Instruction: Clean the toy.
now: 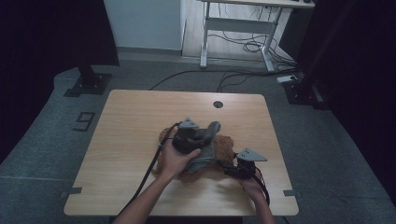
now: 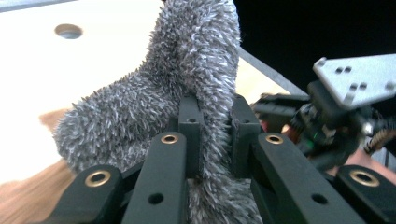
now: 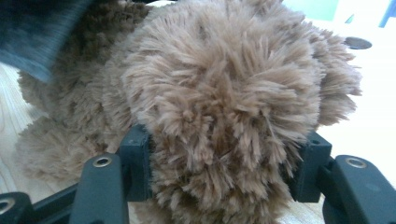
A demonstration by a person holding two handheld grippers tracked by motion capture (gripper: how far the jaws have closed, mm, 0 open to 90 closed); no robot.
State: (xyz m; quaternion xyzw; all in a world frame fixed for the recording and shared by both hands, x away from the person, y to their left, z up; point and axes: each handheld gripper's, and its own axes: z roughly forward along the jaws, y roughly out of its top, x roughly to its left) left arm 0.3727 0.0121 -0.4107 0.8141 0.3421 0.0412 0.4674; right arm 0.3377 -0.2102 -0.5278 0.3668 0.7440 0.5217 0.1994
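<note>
While one grey fluffy cloth (image 2: 187,70) sits pinched in the left fingers (image 2: 192,135), right fingers (image 3: 135,163) grip one brown one (image 3: 224,102).

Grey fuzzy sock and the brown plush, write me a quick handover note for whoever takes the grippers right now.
Left gripper: jaws shut on the grey fuzzy sock, pinching a fold of it and holding it just above the brown plush at mid table.
Right gripper: jaws sit either side of a lobe of the brown plush; whether they press on it is unclear.
Done: both items are reached and the sock is gripped.
Left: probably separating the sock from the plush; confirm the right grip before pulling.
</note>
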